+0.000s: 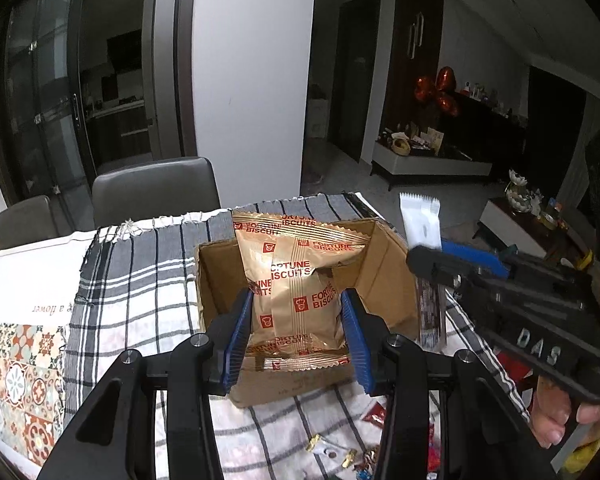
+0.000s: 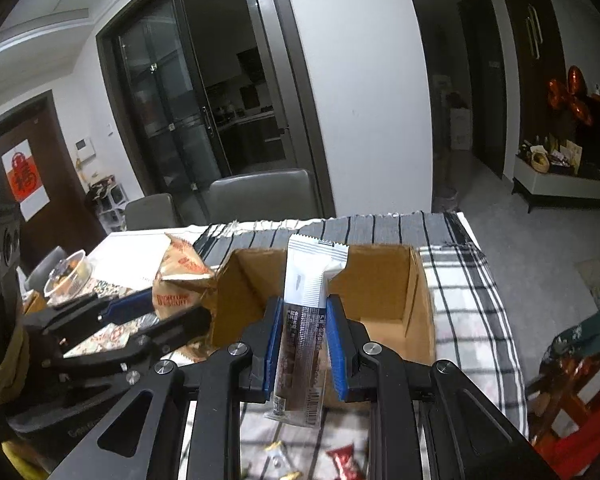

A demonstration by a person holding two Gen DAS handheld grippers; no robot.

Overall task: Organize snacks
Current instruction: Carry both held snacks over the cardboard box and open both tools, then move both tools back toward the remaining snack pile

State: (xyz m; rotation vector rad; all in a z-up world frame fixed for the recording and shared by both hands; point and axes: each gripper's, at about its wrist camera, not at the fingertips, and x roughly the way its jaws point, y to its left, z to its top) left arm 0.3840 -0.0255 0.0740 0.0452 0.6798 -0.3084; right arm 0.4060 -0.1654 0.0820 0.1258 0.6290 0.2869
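My left gripper is shut on a gold Fortune Biscuits packet, its blue pads pressing both sides, just in front of and above an open cardboard box. My right gripper is shut on a slim white and brown snack bar held upright before the same box. In the left wrist view the right gripper enters from the right with the bar sticking up. In the right wrist view the left gripper comes in from the left with the gold packet.
The box stands on a checked cloth over a table. Small wrapped sweets and a red packet lie on the cloth near me. A bowl sits far left. Grey chairs stand behind the table.
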